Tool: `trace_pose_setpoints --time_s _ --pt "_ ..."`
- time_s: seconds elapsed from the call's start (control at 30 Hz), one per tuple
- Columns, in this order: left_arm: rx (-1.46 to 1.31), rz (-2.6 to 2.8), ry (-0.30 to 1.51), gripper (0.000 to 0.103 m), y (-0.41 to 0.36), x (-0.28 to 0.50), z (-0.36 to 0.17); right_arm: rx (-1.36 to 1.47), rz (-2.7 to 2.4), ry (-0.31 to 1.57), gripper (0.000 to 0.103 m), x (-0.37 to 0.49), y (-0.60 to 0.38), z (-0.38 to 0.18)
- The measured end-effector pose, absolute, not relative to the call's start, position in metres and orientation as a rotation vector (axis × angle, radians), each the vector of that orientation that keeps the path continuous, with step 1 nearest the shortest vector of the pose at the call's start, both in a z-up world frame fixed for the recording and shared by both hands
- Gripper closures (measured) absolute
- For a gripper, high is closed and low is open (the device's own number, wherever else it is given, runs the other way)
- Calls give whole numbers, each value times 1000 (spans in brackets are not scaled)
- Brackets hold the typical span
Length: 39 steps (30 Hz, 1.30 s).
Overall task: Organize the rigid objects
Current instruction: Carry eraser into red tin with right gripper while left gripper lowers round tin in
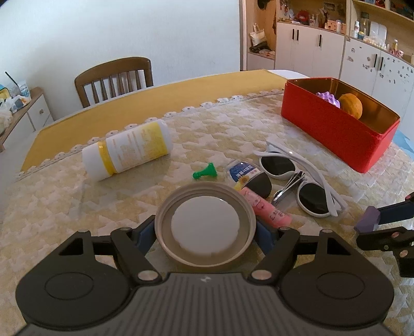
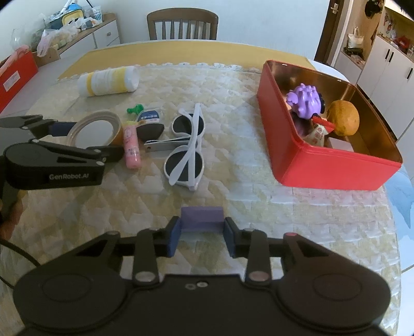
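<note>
My left gripper (image 1: 205, 235) is shut on a round beige lid (image 1: 204, 224) with a white inner disc, its blue pads pressing on the lid's two sides. The right wrist view shows that lid (image 2: 93, 129) at the left, beside a pink tube (image 2: 132, 147). Near the table's front edge my right gripper (image 2: 201, 227) is shut on a small purple block (image 2: 201, 215). An open red tin (image 2: 323, 165) at the right holds a purple spiky toy (image 2: 306, 100), an orange ball (image 2: 344, 117) and a sachet.
White sunglasses (image 2: 186, 144), a nail clipper (image 2: 165, 144), a green pawn (image 2: 134, 108), a blue-labelled packet (image 2: 150, 116) and a dark teardrop piece (image 2: 151, 130) lie mid-table. A white and yellow bottle (image 2: 108, 80) lies on its side at the back. A wooden chair (image 2: 182, 24) stands behind the table.
</note>
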<state>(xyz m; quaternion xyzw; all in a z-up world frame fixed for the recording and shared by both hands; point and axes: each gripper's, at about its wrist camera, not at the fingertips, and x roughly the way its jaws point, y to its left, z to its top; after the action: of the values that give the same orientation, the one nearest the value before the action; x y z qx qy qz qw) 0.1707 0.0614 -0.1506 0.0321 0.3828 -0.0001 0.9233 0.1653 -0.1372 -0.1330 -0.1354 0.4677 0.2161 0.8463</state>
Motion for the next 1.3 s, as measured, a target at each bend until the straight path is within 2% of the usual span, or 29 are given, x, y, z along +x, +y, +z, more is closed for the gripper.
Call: trace_pose_setpoints --time_s 0.73,1.3 --pt "-33 18 749 26 41 147 -85 -250 531 888 68 161 -160 -65" --pt "-8 -75 731 26 -44 184 -51 -292 548 821 68 213 -229 -37"
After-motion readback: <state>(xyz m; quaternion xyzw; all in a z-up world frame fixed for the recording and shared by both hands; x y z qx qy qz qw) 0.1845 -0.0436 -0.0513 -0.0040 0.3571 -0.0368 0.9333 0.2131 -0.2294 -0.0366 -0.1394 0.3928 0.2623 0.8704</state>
